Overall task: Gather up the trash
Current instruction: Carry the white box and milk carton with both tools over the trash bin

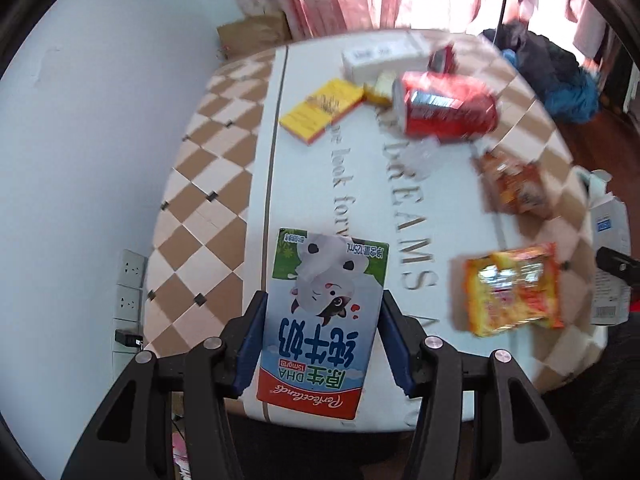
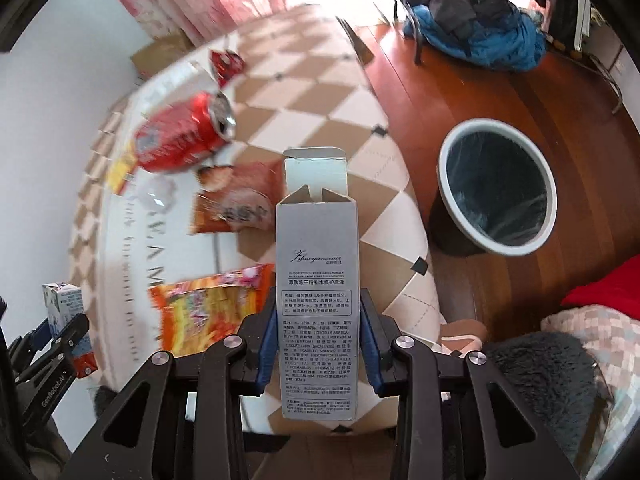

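Above the table [image 1: 224, 184], two items held, one per gripper.

Item 1: milk carton [image 1: 320, 320], clamped between the blue pads of the left gripper [image 1: 322, 344], lifted clear of the cloth.

Item 2: grey box [image 2: 316, 300], top flap open, clamped in the right gripper [image 2: 316, 344], upright.

Destination: bin [image 2: 496, 192], lined, on the floor just beside the table's right end.

Remaining on table: red can [image 1: 444, 108], two orange wrappers [image 1: 514, 290], yellow packet [image 1: 322, 110], clear wrap [image 1: 420, 156].

Handling advice: carry the box over the rim first, being nearer; keep squeeze light, as both cartons look crushable; part the pads only once centred above the opening.
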The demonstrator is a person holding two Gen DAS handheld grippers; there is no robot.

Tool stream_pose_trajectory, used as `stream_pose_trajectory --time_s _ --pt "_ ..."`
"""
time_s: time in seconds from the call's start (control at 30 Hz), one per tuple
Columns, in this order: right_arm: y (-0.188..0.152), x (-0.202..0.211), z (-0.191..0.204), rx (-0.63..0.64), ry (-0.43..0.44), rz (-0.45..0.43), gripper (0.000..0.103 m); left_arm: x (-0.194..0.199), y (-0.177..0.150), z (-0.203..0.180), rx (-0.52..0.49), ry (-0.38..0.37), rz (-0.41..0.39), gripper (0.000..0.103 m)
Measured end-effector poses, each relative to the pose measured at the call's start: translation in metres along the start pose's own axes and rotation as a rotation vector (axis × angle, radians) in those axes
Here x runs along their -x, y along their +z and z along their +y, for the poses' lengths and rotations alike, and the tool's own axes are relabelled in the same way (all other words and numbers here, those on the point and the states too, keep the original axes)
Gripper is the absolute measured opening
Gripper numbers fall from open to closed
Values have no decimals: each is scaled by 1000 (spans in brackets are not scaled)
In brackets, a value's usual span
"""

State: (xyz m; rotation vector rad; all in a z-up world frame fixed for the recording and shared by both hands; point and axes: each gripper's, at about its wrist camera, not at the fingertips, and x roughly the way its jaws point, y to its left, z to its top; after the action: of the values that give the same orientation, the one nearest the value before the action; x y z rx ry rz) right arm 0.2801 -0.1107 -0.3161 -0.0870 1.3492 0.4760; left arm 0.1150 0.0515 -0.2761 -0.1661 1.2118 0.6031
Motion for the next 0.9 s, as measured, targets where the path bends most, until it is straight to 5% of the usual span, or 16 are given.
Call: stream_pose_trajectory --time_s 0.23,0.5,0.67,0.9 --pt "1 73 -20 6 103 -123 37 72 15 -44 -26 -69 -141 50" --pt "26 150 -105 -51 114 -253 37 126 62 -147 -144 -242 -258 50" --pt "54 155 -180 -99 39 -272 37 115 100 -225 -187 -362 -233 50" --pt "93 89 -284 -192 2 -162 37 47 154 -341 -208 -566 -36 50"
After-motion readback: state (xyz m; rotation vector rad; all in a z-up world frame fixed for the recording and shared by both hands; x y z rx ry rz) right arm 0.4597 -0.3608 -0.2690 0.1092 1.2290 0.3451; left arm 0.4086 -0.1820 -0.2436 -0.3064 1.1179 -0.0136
